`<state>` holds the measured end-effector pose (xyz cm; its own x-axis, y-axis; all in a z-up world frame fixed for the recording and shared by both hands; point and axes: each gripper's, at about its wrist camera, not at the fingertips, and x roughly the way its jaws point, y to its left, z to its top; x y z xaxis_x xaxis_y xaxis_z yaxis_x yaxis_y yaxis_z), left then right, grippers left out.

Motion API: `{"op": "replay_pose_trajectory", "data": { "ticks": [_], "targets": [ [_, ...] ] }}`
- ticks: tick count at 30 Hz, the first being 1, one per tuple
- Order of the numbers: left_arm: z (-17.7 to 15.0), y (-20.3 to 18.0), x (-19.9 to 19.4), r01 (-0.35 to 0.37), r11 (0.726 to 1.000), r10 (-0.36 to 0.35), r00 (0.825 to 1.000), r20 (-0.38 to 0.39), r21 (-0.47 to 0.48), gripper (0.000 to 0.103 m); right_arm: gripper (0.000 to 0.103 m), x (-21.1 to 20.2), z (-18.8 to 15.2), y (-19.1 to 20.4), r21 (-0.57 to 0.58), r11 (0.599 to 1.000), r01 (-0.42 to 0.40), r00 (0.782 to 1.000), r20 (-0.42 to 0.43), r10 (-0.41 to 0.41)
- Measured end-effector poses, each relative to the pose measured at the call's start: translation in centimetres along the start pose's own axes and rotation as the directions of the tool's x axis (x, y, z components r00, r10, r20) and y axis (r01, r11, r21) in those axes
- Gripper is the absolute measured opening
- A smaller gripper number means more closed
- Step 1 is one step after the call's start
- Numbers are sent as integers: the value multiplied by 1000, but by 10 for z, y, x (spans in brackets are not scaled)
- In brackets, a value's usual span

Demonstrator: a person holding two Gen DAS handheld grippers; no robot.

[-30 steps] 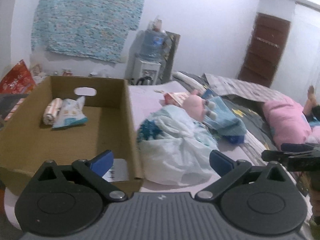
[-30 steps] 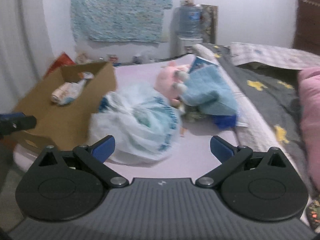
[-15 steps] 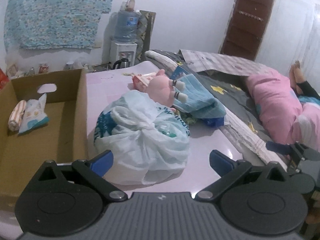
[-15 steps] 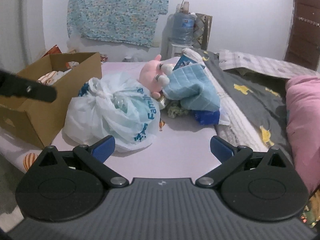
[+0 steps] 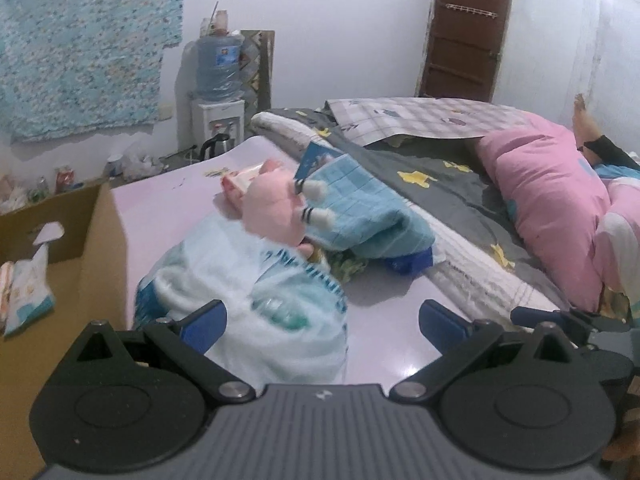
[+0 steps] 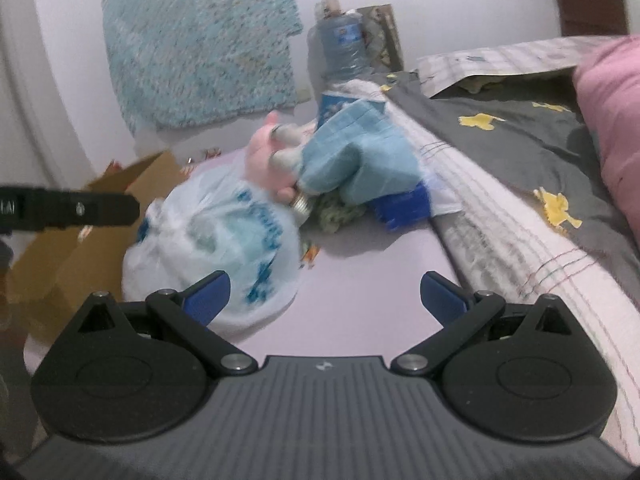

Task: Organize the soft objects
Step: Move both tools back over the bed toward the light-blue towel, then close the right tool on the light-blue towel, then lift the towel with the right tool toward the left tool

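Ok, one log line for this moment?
left gripper: open | right gripper: open | plastic bag: on bed, beside box | pink plush: behind bag

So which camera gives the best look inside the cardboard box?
The left wrist view: the cardboard box shows its open interior with a packet inside. The right wrist view shows only its blurred outer side, partly behind the left hand-held gripper.

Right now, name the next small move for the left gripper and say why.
Probably ease the left gripper forward and down onto the white plastic bag. Both grippers are open and hold nothing; the bag is the nearest soft item, right beside the cardboard box, while the pink plush and blue towel lie behind it.
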<state>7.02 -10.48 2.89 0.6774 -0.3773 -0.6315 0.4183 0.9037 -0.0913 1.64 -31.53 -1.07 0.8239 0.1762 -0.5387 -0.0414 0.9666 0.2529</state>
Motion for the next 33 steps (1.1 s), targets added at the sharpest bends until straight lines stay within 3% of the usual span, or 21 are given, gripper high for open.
{"op": "replay_pose_trajectory", "data": {
  "ticks": [5, 11, 16, 18, 21, 23, 27, 28, 33],
  "targets": [
    [17, -12, 31, -30, 999, 29, 999, 30, 31, 102, 102, 18, 21, -27, 30, 999, 30, 996, 83, -32],
    [29, -12, 53, -57, 998, 57, 998, 16, 2, 93, 102, 59, 48, -17, -231, 966, 115, 979, 191, -71],
    [28, 0, 55, -56, 997, 56, 998, 2, -58, 81, 100, 106, 68, -6, -344, 932, 113, 983, 175, -55],
    [26, 3, 54, -62, 996, 62, 998, -4, -67, 75, 94, 127, 74, -6, -355, 927, 120, 986, 152, -70],
    [23, 8, 47, -62, 995, 62, 998, -4, -82, 72, 74, 148, 77, -6, -369, 919, 142, 987, 120, -104],
    [22, 10, 40, -61, 994, 62, 998, 5, -89, 71, 55, 158, 76, -5, -381, 911, 160, 987, 92, -134],
    [21, 12, 27, -58, 994, 60, 998, 25, -92, 71, 37, 161, 74, -2, -371, 916, 151, 988, 64, -137],
    [19, 12, 23, -55, 994, 58, 998, 28, -95, 71, 26, 159, 74, 0, -371, 916, 154, 988, 66, -140],
    [11, 15, 2, -33, 993, 39, 998, 51, -111, 71, 17, 138, 75, 8, -343, 924, 167, 984, 109, -138]
  ]
}}
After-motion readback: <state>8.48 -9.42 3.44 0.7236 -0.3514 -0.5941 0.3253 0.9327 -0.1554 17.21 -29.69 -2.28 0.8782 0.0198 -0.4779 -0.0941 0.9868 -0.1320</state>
